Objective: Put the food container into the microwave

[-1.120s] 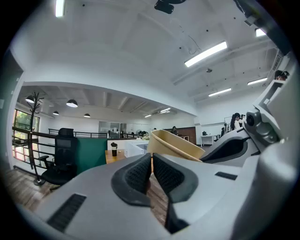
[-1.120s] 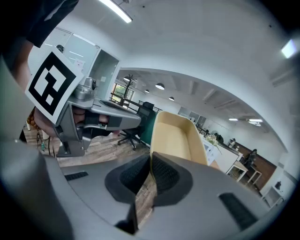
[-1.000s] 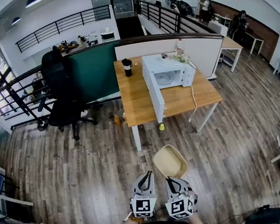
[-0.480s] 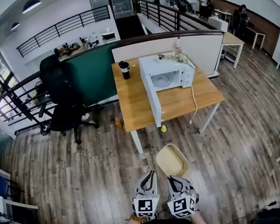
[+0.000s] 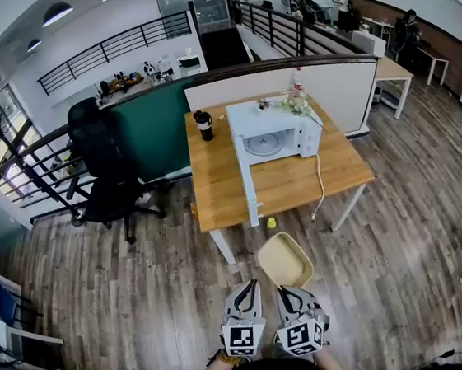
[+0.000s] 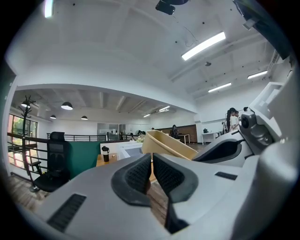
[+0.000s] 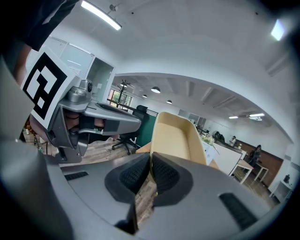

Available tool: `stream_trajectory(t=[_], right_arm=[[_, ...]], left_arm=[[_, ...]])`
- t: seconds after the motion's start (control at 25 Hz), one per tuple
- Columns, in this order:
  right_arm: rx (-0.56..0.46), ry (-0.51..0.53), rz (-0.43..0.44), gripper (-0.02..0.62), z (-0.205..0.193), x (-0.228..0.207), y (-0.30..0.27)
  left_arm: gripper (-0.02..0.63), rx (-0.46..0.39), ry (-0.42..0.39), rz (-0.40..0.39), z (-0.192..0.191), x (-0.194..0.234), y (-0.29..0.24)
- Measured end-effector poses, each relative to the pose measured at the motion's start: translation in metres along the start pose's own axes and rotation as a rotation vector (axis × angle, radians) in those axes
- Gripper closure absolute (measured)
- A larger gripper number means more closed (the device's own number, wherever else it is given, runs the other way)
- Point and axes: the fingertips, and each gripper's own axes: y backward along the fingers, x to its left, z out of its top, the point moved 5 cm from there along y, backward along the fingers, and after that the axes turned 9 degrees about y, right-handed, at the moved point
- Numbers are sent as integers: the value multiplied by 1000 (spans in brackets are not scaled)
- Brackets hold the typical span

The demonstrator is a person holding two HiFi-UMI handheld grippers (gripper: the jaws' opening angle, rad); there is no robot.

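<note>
At the bottom of the head view, the right hand-held gripper (image 5: 289, 293) is held low in front of the person and tipped slightly downward. Its jaws are clamped on the near rim of the food container (image 5: 284, 261). This beige tray is carried above the wooden floor (image 5: 119, 292), short of the worktop (image 5: 297, 183). Just beside it, the left hand-held gripper (image 5: 244, 288) is held level, its jaws drawn almost together with nothing gripped; the container is not touched by it. Ahead, the white microwave (image 5: 275, 127) is stood on the worktop, its door (image 5: 245, 173) swung wide toward the person. A dark cup (image 5: 202, 124) is set to the microwave's left. A cable (image 5: 320, 178) is trailed across the worktop to its front edge, and a small yellow ball (image 5: 271, 223) is seen on the floor there. A black office chair (image 5: 106, 157) is parked at the left against a green partition (image 5: 151, 121).
</note>
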Motion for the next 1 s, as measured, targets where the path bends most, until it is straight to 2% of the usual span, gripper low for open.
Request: stream_trajectory(t=[0.48,0.72,1.0], right_arm=[[-2,-11,38,572,-49,-69,-6],[22,-47,47,572,-69,-81,-13],[46,-51,45,572,-76,-109,-43]], left_arm=[[574,32,-17,34,-12,-43,-56],[574,60,-9,45,-20,-44,-75],[574,87,27,31,-30,-39,-122]])
